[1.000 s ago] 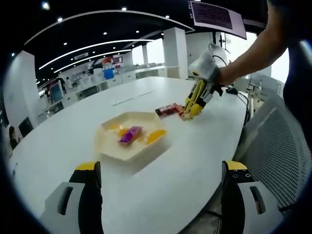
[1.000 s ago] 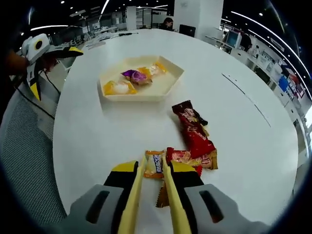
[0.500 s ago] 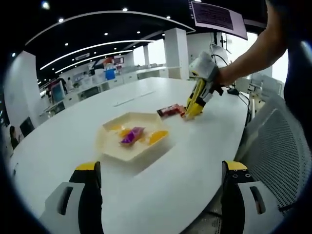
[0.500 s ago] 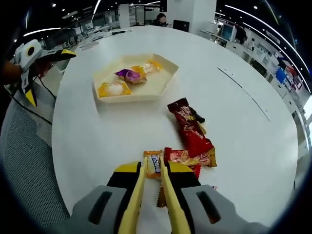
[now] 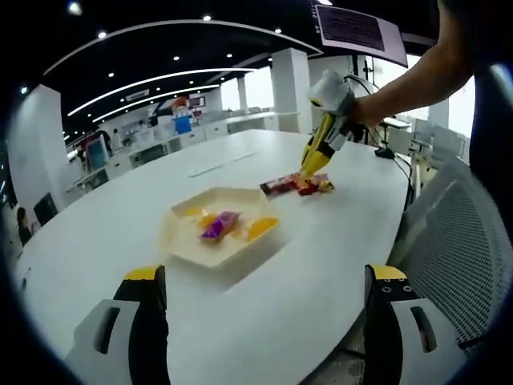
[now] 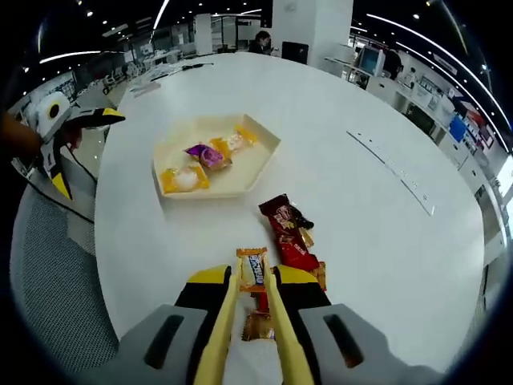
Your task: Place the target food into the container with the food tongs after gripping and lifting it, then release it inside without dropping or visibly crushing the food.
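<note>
A small orange-wrapped snack bar (image 6: 255,266) is pinched between the yellow tong tips of my right gripper (image 6: 253,279), which is shut on it and holds it above the white table. In the left gripper view, a person's hand holds the right gripper (image 5: 309,168) just over the pile of red wrapped snacks (image 5: 293,185). The cream hexagonal tray (image 6: 258,164) lies farther ahead and holds yellow and purple wrapped sweets (image 6: 207,154). My left gripper (image 5: 264,321) hangs wide open near the table's edge, short of the tray (image 5: 215,258), with nothing between its jaws.
Red snack packets (image 6: 285,230) lie on the table under and ahead of the right gripper. A grey mesh chair (image 5: 457,241) stands beside the round white table (image 5: 120,233). The left gripper (image 6: 90,152) shows at the table's far left edge. Office desks fill the background.
My right gripper has risen off the table with the orange snack bar shut in it, leaving the red packets below. The left gripper has stayed put.
</note>
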Tool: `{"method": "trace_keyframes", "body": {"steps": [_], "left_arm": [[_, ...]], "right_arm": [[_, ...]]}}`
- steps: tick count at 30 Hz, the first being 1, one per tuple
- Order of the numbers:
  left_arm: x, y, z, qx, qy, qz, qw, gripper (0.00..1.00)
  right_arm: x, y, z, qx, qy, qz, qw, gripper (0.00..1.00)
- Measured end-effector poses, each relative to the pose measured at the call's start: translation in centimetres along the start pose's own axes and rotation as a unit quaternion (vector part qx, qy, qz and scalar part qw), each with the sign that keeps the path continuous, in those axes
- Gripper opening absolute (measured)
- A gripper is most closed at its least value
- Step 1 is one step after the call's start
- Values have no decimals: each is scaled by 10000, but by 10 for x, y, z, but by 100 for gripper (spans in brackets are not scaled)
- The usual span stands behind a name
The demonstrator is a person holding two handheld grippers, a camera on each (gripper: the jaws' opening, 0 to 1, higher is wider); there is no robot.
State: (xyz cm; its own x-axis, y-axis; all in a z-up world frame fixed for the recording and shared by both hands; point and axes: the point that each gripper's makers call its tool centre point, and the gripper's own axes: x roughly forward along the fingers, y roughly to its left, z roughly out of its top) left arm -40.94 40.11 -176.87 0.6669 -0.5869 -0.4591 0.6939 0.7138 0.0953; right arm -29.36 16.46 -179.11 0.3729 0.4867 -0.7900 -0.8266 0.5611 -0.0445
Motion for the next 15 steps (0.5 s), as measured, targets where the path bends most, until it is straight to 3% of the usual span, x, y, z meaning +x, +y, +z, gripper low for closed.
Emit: {"method": "trace_keyframes", "body": {"steps": [15], "left_arm": [[-1, 0, 3, 2, -59, -9, 10000, 100]], "right_arm": [[-21, -10, 22, -38, -91, -99, 9999, 20]]}}
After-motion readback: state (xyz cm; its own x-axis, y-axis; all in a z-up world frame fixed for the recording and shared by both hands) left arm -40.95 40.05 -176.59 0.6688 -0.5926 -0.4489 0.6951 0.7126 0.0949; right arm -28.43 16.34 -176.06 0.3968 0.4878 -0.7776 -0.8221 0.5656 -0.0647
